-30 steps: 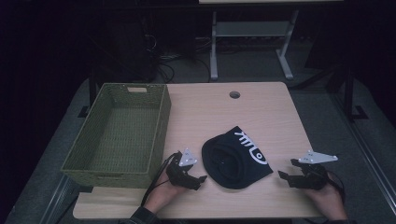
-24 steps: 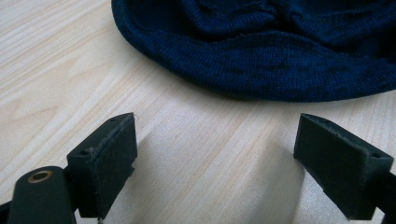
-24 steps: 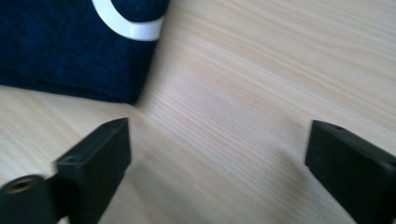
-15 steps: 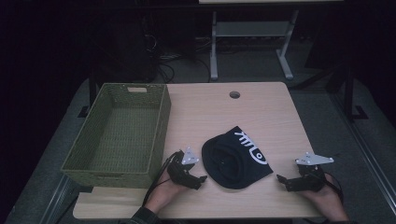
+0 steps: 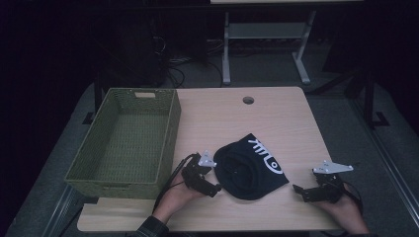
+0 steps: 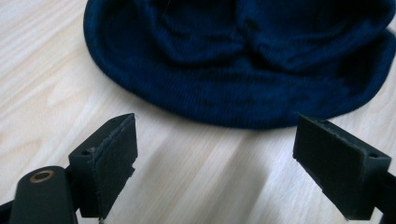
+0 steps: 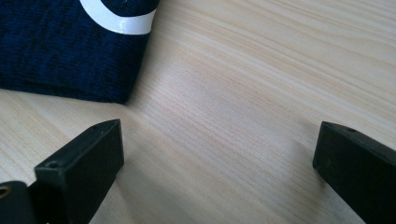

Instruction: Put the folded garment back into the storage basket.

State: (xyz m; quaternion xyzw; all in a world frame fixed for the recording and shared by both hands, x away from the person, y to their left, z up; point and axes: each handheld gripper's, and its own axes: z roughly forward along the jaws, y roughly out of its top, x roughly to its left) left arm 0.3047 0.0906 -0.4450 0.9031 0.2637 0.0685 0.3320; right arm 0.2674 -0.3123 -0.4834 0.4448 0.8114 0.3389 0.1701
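Both tongs wide, empty: w/ left gripper (image 5: 213, 188) we pinch dark-blue knit beanie (image 5: 249, 167) rim squarely; right gripper (image 5: 299, 190) takes far edge.

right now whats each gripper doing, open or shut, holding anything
Left gripper: open, empty, jaws just short of the dark blue hat.
Right gripper: open, empty; its jaws have just been opening over bare table.
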